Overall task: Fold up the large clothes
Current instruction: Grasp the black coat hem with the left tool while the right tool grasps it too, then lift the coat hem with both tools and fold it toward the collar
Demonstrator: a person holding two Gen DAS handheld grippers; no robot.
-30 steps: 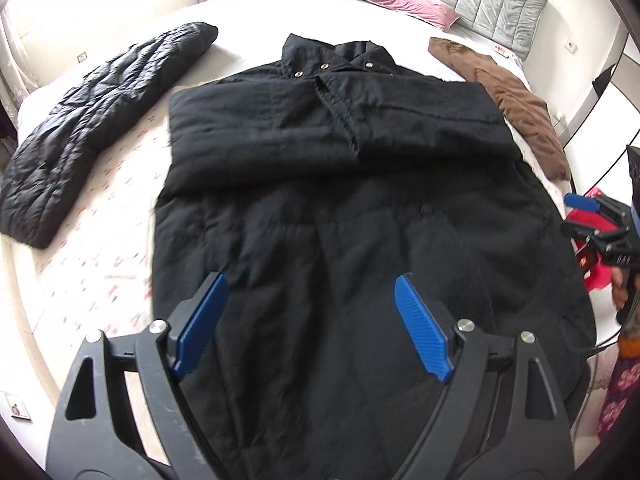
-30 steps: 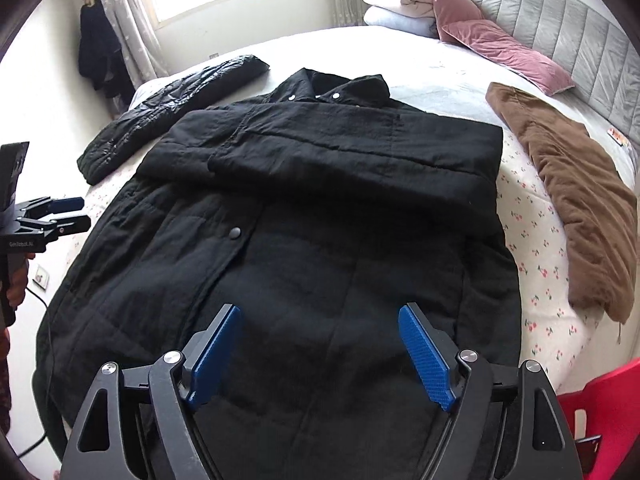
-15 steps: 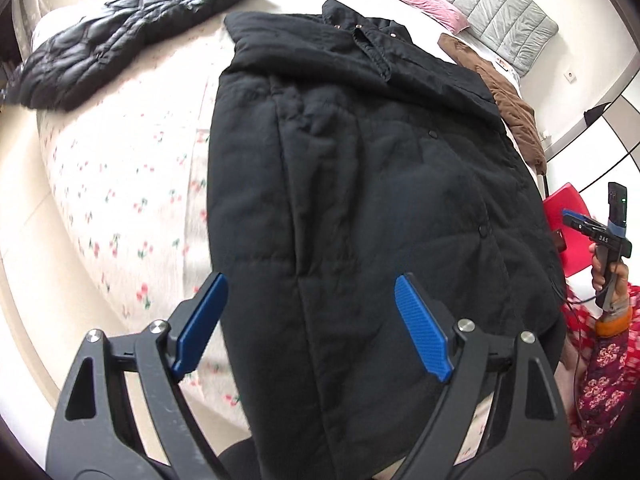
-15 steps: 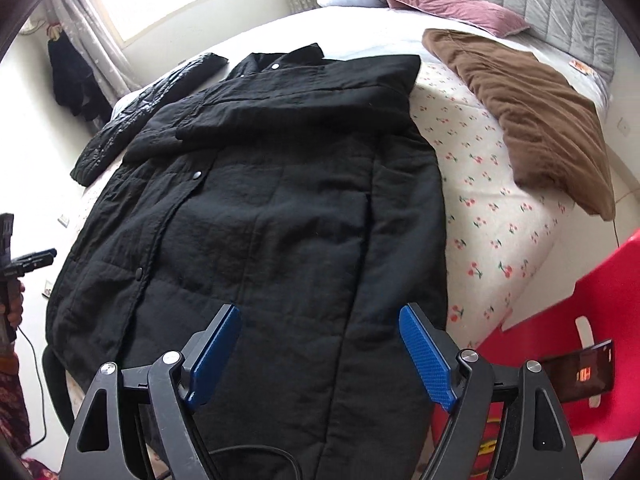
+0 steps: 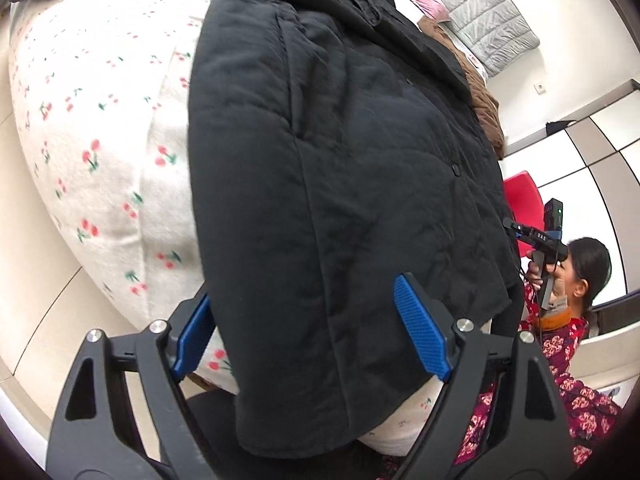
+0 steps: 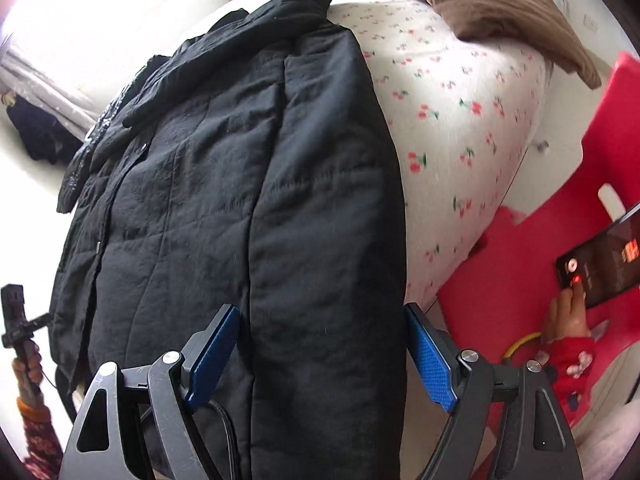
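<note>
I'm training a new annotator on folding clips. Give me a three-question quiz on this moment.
1. True or false: the left gripper has clamped the black coat.
2. Which garment lies on the bed beyond the coat in the right wrist view? A) brown one B) blue jeans C) white shirt
3. Fill in: the right gripper straddles the coat's ___ end, near the bed's edge.

Key:
1. False: both jaws stand wide open, pads not pressing the fabric.
2. A
3. Hem
</note>
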